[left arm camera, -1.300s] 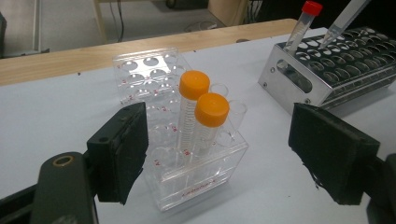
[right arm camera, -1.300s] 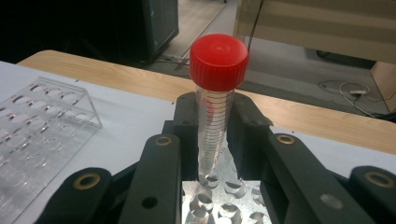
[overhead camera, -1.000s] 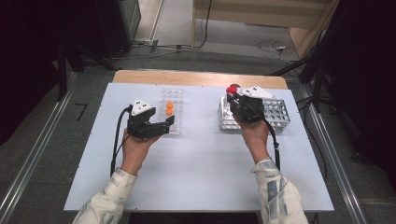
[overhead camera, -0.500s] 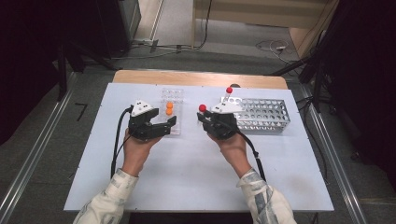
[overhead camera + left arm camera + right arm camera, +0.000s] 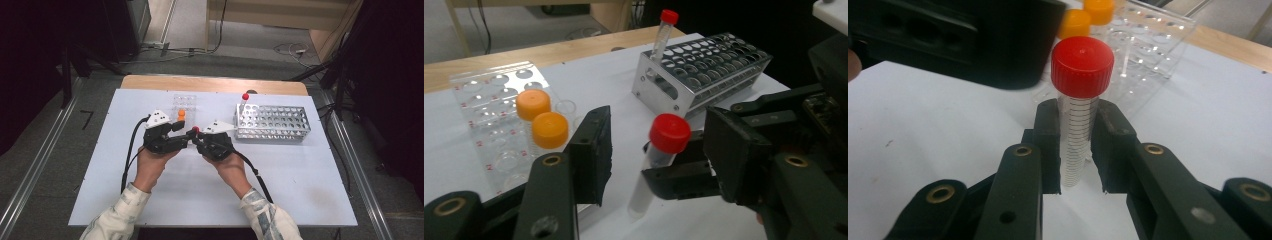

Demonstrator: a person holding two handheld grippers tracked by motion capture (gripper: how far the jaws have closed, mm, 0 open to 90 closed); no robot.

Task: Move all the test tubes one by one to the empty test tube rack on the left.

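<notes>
Red-capped tube [image 5: 1079,115] stands upright, cap up, clamped by right gripper [image 5: 1078,150].

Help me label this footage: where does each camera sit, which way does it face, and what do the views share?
High view: above the person's side, facing forward and down on the table; forearms, hands, left gripper and right gripper show.
Left gripper view: along its open jaws toward the red-capped tube.
Right gripper view: along its jaws, shut on that tube.
Shared: the tube; the orange caps.

A white table [image 5: 300,190] stands on grey floor [image 5: 190,30], with dark curtains [image 5: 45,50] on both sides.
</notes>
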